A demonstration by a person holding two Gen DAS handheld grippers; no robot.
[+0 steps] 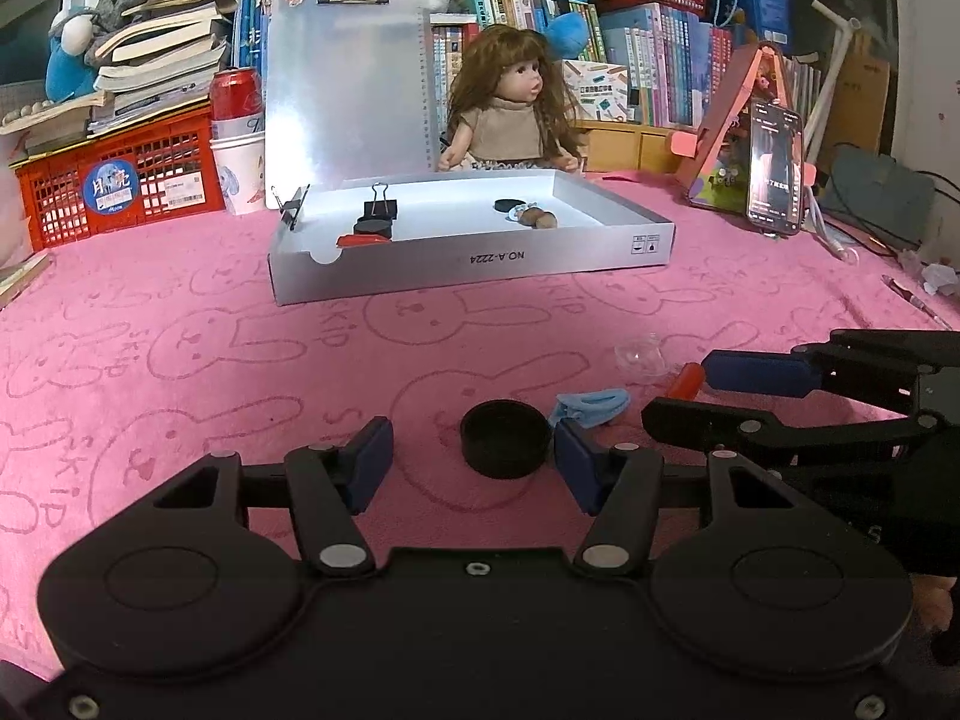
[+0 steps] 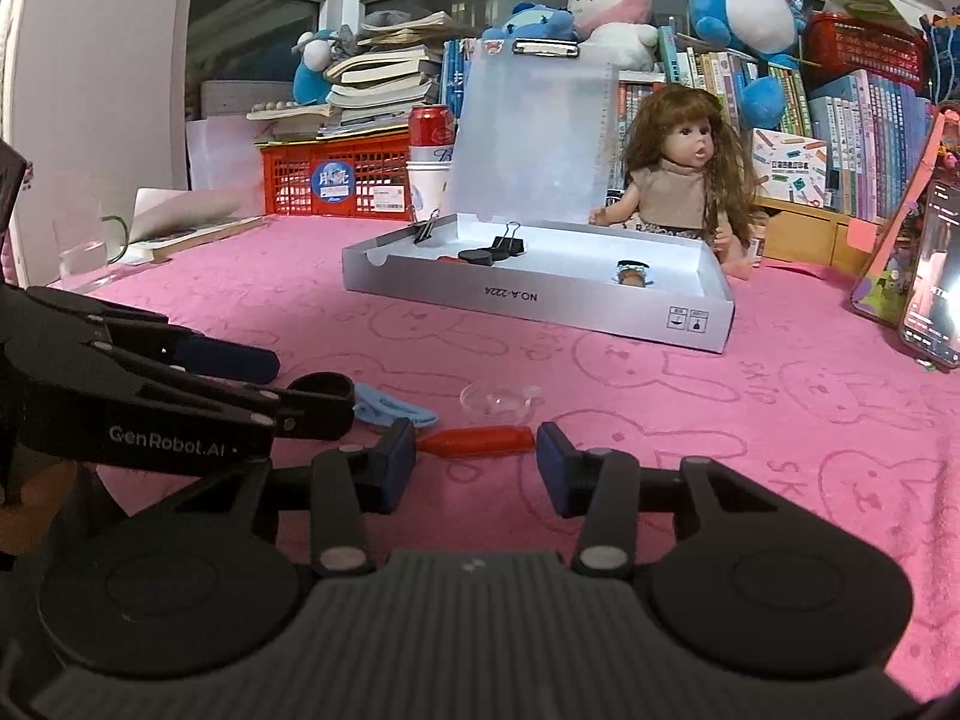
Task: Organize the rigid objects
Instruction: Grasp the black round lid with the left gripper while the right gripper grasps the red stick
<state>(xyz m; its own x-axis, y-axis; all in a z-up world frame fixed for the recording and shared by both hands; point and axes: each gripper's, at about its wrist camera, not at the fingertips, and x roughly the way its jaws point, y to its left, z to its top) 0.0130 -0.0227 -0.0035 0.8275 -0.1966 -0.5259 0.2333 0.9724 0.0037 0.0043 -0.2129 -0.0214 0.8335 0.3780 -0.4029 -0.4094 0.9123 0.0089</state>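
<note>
A black round cap [image 1: 505,437] lies on the pink cloth between the open fingers of my left gripper [image 1: 474,455]. My right gripper [image 2: 476,461] is open, with a red clip [image 2: 477,440] lying between its fingertips. A blue clip [image 1: 591,405] and a clear plastic dome [image 2: 497,401] lie just beyond them. The left gripper [image 2: 288,387] shows in the right wrist view, the right gripper [image 1: 690,397] in the left wrist view. A white shallow box [image 1: 474,261] stands farther back, holding binder clips [image 1: 379,204], a black cap, a red piece and small items.
A doll [image 1: 510,108] sits behind the box against an upright clipboard [image 1: 348,96]. A red crate [image 1: 120,186], a can, cups, books and plush toys line the back. A phone on a stand [image 1: 774,171] is at the right, a glass [image 2: 81,246] at the left.
</note>
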